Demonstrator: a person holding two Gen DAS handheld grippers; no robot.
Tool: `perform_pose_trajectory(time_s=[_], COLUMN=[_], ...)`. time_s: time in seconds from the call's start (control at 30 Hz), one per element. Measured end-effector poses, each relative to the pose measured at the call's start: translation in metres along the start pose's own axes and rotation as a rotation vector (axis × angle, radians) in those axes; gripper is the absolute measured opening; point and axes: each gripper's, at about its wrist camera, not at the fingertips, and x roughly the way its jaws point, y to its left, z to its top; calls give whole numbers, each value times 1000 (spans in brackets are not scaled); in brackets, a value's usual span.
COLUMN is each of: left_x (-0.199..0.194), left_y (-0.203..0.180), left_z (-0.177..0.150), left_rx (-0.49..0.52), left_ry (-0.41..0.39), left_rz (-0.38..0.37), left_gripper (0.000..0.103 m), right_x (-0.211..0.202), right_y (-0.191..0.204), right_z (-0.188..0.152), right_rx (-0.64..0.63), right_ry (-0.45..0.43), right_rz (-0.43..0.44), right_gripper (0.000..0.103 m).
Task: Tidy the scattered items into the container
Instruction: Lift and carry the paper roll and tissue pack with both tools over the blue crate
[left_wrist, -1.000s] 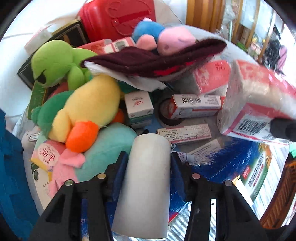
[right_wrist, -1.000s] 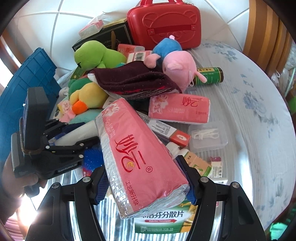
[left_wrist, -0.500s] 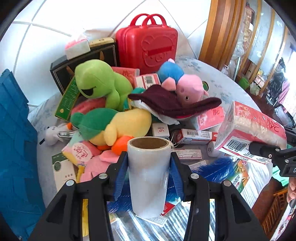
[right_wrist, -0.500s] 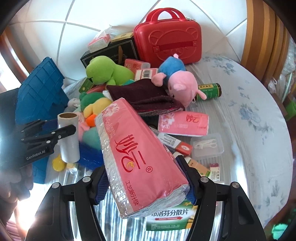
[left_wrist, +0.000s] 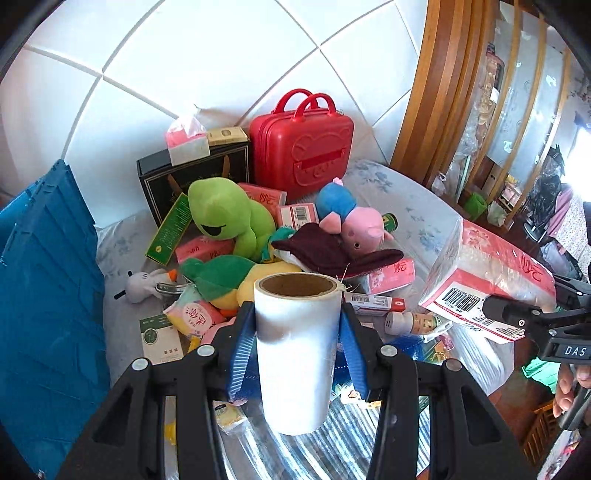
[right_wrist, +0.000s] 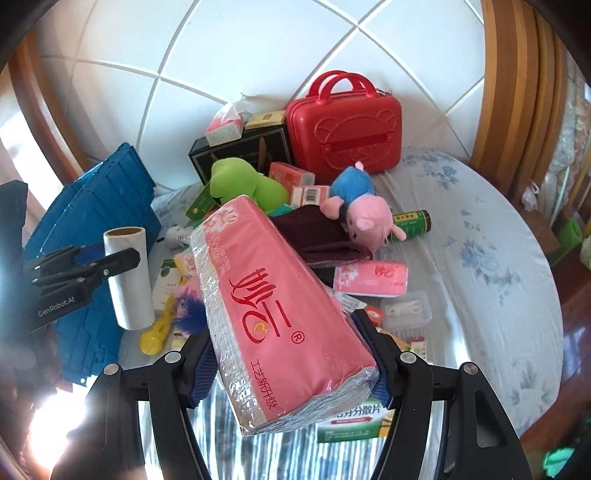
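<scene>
A white tiled wall (left_wrist: 207, 66) with diagonal grout lines stands at the far side; curved brown wooden framing (left_wrist: 424, 110) rises on the right, and bright sunlight glares near left.

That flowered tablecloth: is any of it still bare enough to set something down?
Yes: the flowered tablecloth lies bare right of the green bottle and the clear plastic box, out to its edge. Between the blue crate and the red case, things are heaped.
</scene>
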Motion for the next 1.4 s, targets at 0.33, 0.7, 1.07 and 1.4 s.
perform_pose_trajectory(time_s=[0.33,0.7,1.07,1.4], left_x=[-76,-144,-198,-237], left_y=[18,67,142,223], left_z=[11,1,-24,-51], left_rx=[-8,-53,-123,-208], left_ry=[-81,-158,-208,-244], left_rz=[30,78,131,206], left_gripper=[44,44,44,44], right_x=[-47,-69,-73,-67], right_y=[40,100,194,292], right_z=[2,18,36,45], right_rx=[-14,-64,-171,-286], right_ry=[-57,-113,-147,-151], right_rz=[5,36,95,153], right_gripper=[66,66,66,66])
